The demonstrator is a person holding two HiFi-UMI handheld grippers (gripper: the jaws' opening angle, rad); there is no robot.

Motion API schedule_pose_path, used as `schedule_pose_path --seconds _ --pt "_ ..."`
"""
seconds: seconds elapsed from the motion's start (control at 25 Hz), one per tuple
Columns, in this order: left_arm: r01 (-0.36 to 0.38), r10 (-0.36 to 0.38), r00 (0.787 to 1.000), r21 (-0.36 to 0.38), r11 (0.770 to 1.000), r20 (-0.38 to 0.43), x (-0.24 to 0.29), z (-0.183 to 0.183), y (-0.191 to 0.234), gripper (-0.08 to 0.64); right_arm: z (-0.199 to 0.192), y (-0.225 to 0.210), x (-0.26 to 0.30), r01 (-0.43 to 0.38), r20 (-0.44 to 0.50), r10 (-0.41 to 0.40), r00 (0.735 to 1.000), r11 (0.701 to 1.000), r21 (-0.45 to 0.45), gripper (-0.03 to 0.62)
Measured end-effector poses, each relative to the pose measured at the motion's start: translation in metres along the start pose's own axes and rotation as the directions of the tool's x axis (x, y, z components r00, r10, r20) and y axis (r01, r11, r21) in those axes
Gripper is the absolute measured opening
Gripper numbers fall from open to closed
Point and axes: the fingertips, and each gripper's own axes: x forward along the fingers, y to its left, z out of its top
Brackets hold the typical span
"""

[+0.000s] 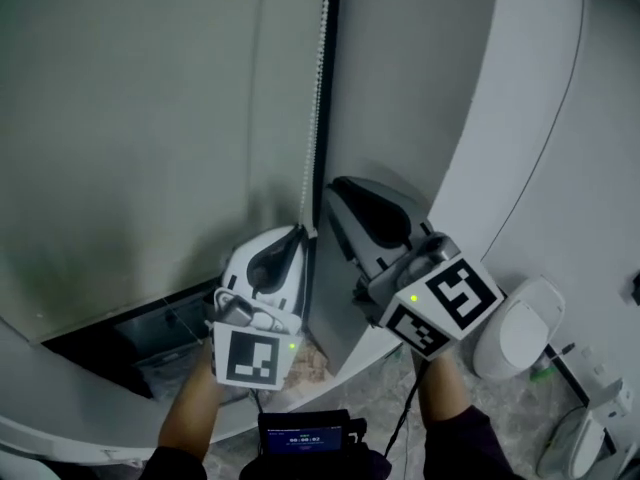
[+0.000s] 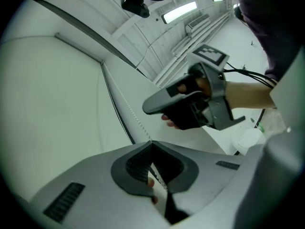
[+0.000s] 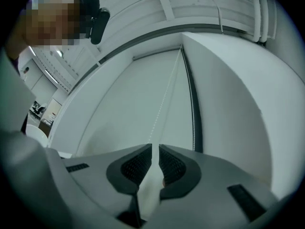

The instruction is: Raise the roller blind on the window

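Note:
The pale grey roller blind fills the left of the head view, its lower edge a little above a dark strip of window. A white bead chain hangs along its right side. My left gripper is shut on the bead chain; in the left gripper view the chain runs straight into the closed tips. My right gripper sits just right of the chain and slightly higher, apart from it. Its jaws stand a narrow gap apart with nothing between them, and the chain hangs farther off.
A dark vertical frame strip runs beside the chain. A white curved wall panel stands close on the right. Low on the right sits a white rounded object. A dark device with a small screen is at my waist.

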Motion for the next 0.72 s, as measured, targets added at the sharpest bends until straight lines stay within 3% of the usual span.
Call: schedule_pose_path --seconds 0.16,0.36,0.6,0.72 --pt "-0.008 0.008 1.000 0.050 0.999 0.003 -0.017 0.001 0.005 0.009 0.043 0.008 0.025 -0.082 0.083 0.081 0.993 0.997 0.012 0.057" --pt "0.045 -0.040 0.997 0.083 0.996 -0.062 -0.039 -0.025 -0.010 0.009 0.086 0.013 0.043 -0.091 0.136 0.098 0.986 0.994 -0.054 0.080" --pt "0.136 -0.127 0.976 0.038 0.990 -0.177 -0.081 -0.105 -0.059 0.009 0.061 0.019 0.066 -0.048 0.037 0.052 0.998 0.993 -0.104 0.080" --pt "0.159 -0.157 0.962 -0.009 0.987 -0.222 -0.096 -0.122 -0.064 0.009 0.056 0.023 0.077 -0.034 -0.002 0.034 0.999 0.994 -0.100 0.060"
